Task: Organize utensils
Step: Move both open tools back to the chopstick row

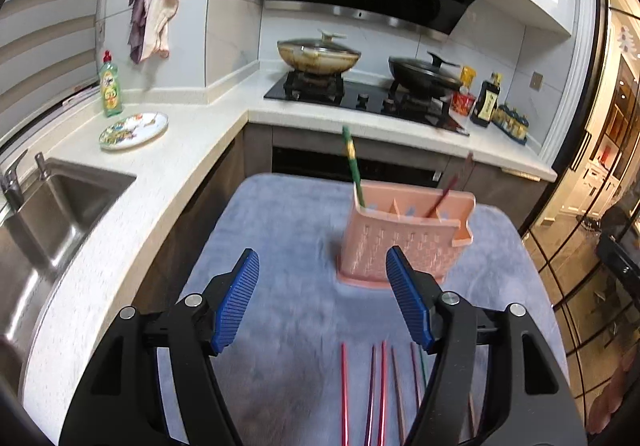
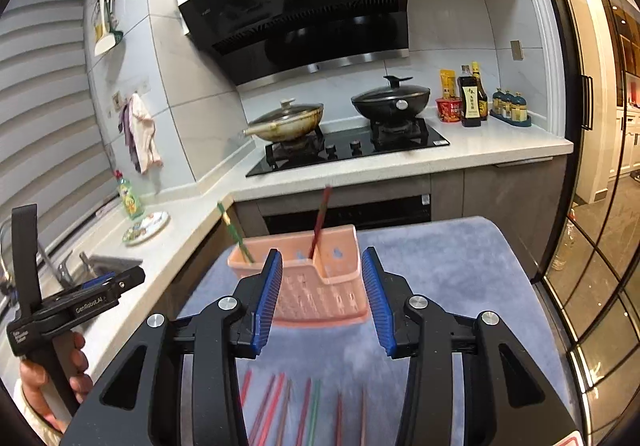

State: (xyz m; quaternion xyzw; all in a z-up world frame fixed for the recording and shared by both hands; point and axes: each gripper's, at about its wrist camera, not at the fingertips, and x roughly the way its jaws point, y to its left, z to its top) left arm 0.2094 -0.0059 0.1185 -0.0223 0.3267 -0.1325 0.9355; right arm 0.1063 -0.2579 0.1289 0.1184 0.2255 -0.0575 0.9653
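While both of your grippers, left gripper (image 1: 322, 278) and right gripper (image 2: 322, 278), hover with jaws released and empty, the task is barely begun. Two chopsticks, green (image 1: 352, 170) and red (image 1: 442, 194), stand in the pink holder (image 1: 400, 242). Several loose chopsticks (image 1: 380, 386) remain flat on the blue-covered desk (image 1: 280, 226) near you.

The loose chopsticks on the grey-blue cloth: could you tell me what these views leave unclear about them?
- Loose chopsticks: left wrist view, near ends cut off by the bottom edge; rightmost ones behind the tongs' arm.
- Right wrist view: motion-blurred, colours smeared, exact count uncertain.
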